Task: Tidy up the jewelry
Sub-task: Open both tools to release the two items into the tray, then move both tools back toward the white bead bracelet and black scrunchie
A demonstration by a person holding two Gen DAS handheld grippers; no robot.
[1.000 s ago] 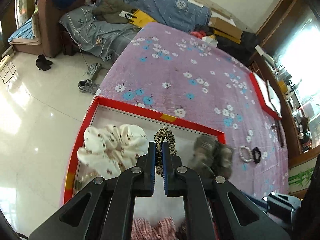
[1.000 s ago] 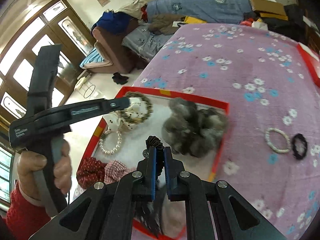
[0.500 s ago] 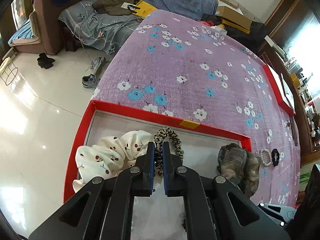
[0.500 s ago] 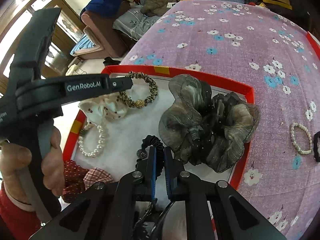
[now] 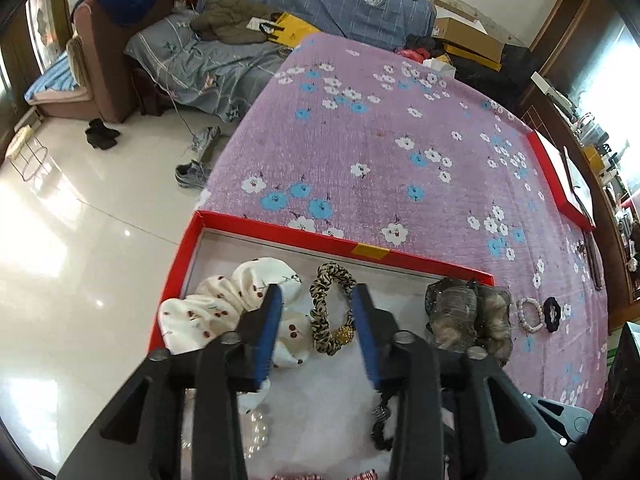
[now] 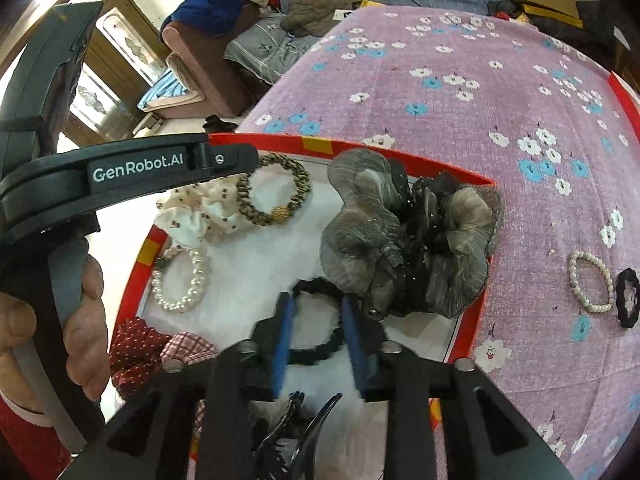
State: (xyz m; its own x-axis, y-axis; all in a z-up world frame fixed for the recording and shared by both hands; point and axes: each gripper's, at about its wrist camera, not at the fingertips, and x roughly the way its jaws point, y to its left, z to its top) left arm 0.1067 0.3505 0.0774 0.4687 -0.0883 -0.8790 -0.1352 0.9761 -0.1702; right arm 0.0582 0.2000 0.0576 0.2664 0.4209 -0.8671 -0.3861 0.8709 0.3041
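A red-rimmed tray (image 5: 340, 245) (image 6: 280, 141) on the purple floral cloth holds hair ties and bracelets. My left gripper (image 5: 318, 298) is open above a leopard-print scrunchie (image 5: 330, 312) (image 6: 274, 194), beside a white cherry-print scrunchie (image 5: 224, 308) (image 6: 196, 210). My right gripper (image 6: 316, 304) is open over a black hair tie (image 6: 316, 320) that lies on the tray. A big grey-black organza scrunchie (image 6: 408, 236) (image 5: 468, 320) lies at the tray's right side. A pearl bracelet (image 6: 180, 280) lies at the tray's left.
Outside the tray on the cloth lie a pearl bracelet (image 6: 592, 282) (image 5: 530, 314) and a small black scrunchie (image 6: 628, 298) (image 5: 552, 314). Red checked scrunchies (image 6: 160, 354) and a black claw clip (image 6: 296, 428) lie in the tray's near end. A second red tray (image 5: 560, 184) stands at the far right.
Both grippers have opened. The right one has let go of the black hair tie, which now lies on the tray. The left one has let go of the leopard scrunchie.
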